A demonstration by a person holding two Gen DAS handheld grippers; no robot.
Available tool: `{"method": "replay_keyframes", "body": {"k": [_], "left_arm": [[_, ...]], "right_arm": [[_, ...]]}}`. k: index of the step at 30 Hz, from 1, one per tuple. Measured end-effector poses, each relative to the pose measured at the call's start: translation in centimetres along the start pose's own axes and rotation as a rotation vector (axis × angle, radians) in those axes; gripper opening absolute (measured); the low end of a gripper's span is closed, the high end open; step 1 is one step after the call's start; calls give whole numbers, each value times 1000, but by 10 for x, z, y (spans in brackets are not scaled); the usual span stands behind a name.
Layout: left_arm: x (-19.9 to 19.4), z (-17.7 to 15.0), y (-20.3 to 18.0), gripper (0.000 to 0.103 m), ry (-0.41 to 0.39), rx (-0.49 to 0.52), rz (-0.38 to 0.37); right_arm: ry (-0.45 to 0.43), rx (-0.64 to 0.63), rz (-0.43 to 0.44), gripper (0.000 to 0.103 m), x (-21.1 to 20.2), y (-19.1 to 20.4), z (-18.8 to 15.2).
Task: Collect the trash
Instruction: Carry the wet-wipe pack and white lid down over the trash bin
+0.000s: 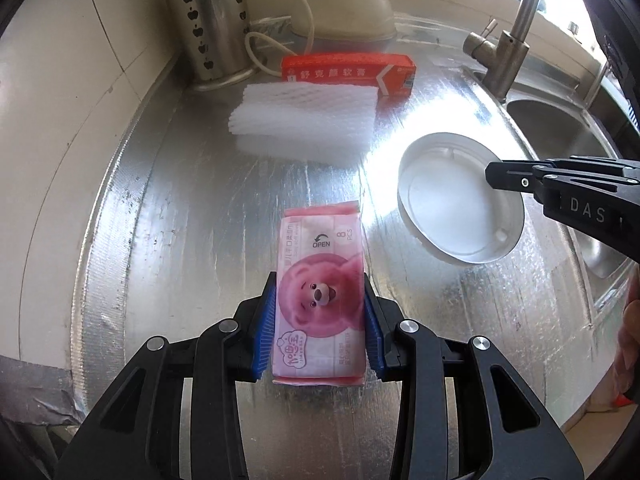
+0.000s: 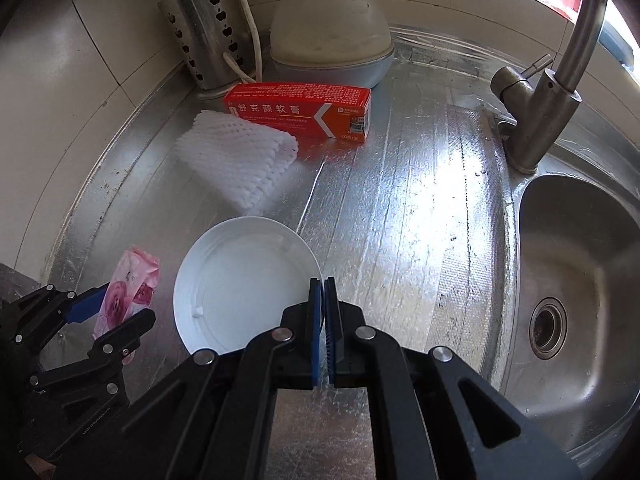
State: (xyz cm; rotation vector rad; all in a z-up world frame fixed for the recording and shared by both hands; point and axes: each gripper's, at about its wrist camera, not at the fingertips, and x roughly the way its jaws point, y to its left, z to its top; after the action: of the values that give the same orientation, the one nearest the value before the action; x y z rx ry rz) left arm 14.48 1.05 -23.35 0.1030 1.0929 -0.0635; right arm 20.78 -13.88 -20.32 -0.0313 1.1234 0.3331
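My left gripper [image 1: 320, 292] is shut on a pink tissue pack [image 1: 316, 264] printed with a bear. Its blue pads press the pack's two long sides just above the foil-covered counter [image 1: 192, 208]. In the right wrist view the same pack [image 2: 128, 292] sticks out of the left gripper [image 2: 124, 308] at the lower left. My right gripper [image 2: 323, 284] is shut on the rim of a shallow white round lid [image 2: 240, 280], which tilts with its hollow side up. The left wrist view shows that lid [image 1: 452, 208] with the right gripper [image 1: 494, 176] at its right rim.
A white foam net [image 2: 236, 160] and a red carton [image 2: 300, 110] lie further back. Behind them stand a perforated metal utensil holder [image 2: 200, 32] and a domed cooker [image 2: 332, 40] with a white cord. A faucet [image 2: 536, 116] and a steel sink [image 2: 572, 280] are on the right.
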Motion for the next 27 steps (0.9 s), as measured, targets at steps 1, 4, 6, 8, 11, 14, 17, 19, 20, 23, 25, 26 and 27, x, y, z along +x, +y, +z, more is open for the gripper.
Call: {"method": "replay_keyframes", "body": {"k": [1, 4, 6, 8, 11, 14, 17, 19, 20, 23, 25, 26, 27], "left_arm": [[-4, -3, 0, 37, -4, 2, -3], [-16, -13, -2, 37, -17, 19, -8], [-24, -22, -3, 37, -23, 32, -12], [-33, -32, -3, 37, -26, 40, -16], [-46, -49, -2, 37, -24, 52, -22], [-57, -68, -2, 37, -16, 63, -29], [-71, -88, -3, 37, -9, 84, -41], [-81, -102, -3, 37, -6, 101, -54], [-86, -108, -4, 37, -6, 109, -62], [-102, -128, -8, 37, -14, 148, -84], [-112, -140, -12, 37, -16, 176, -96], [-116, -146, -15, 37, -14, 188, -106], [-119, -151, -17, 37, -12, 199, -117]], "right_arm": [[-3, -1, 5, 3, -4, 2, -4], [-13, -3, 20, 3, -19, 9, -17], [-17, 1, 32, 3, -28, 12, -27], [-19, 3, 41, 3, -36, 16, -39], [-15, 1, 52, 3, -47, 21, -56], [-8, 8, 60, 3, -56, 22, -73], [1, 13, 67, 3, -64, 23, -92], [8, 7, 69, 3, -72, 25, -107], [12, 7, 71, 3, -75, 26, -114], [29, 6, 81, 3, -85, 30, -138], [45, 7, 86, 3, -90, 34, -155], [53, 7, 89, 3, -93, 36, -165], [62, 4, 90, 3, -96, 39, -173]]}}
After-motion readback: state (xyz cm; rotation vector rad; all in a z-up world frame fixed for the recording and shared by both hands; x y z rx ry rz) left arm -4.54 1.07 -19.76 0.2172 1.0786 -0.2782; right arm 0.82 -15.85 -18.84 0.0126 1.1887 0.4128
